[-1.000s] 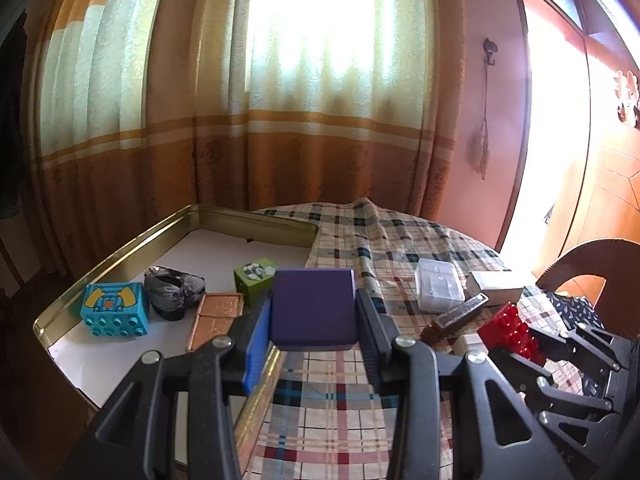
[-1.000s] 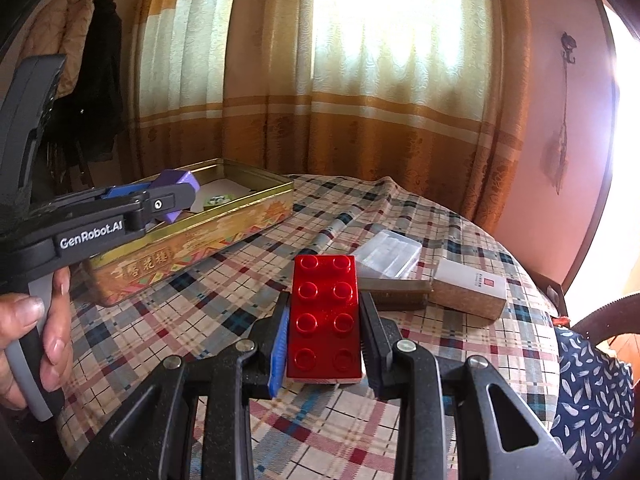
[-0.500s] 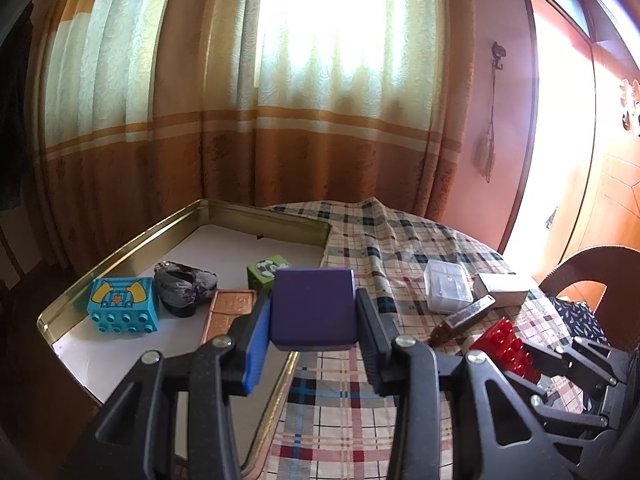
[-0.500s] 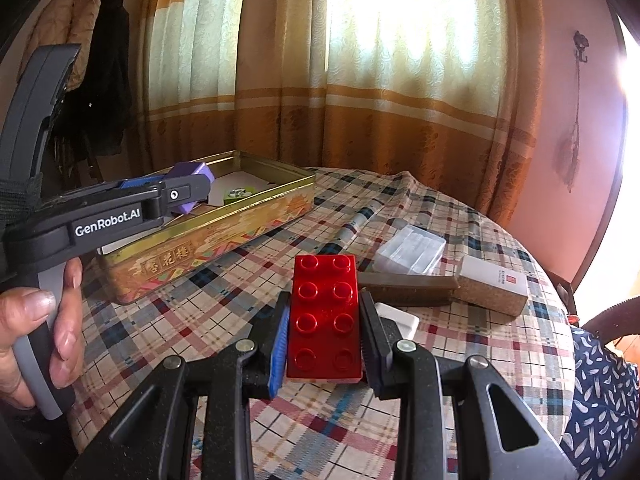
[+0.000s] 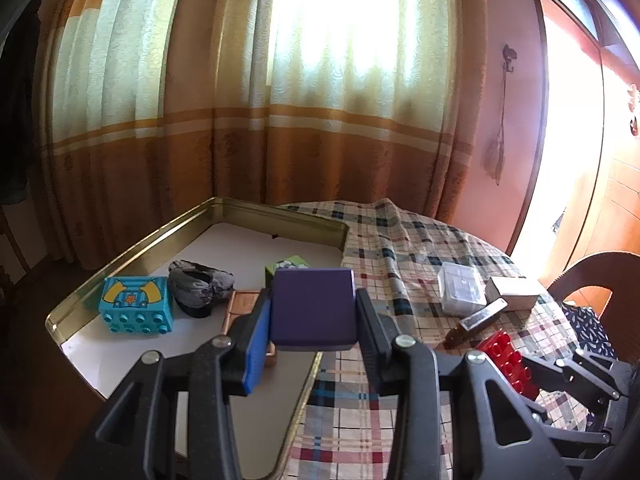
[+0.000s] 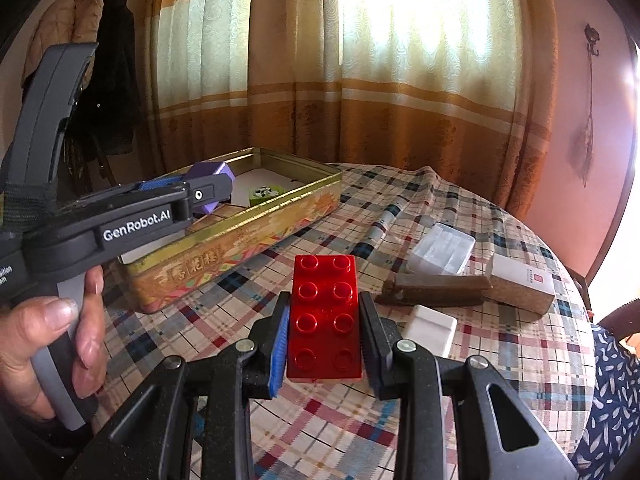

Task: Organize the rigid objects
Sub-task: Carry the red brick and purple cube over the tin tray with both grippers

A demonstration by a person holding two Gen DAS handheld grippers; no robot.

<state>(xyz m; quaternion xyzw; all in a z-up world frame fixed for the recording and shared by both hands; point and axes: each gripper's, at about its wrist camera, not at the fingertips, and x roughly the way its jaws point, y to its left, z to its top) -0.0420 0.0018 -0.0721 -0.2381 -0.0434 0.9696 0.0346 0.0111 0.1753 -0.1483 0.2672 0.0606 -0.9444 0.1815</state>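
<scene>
Gripping a purple block, the left gripper holds it above the tin's near rim, at 6 o'clock. The right gripper clamps a red brick over the checked tablecloth, the tin at 10 o'clock.

- Copper-brown slab in the gold tin: near end hidden behind the purple block.
- Green cube in the tin: lower part hidden behind the same block.
- Red brick right of the tin: near end covered by the right gripper.
- Print on the tin's side wall: too small to read.
- Hand left of the tin: cut off by the picture's edge.
- Chair beyond the tin: cut off at the right edge.
</scene>
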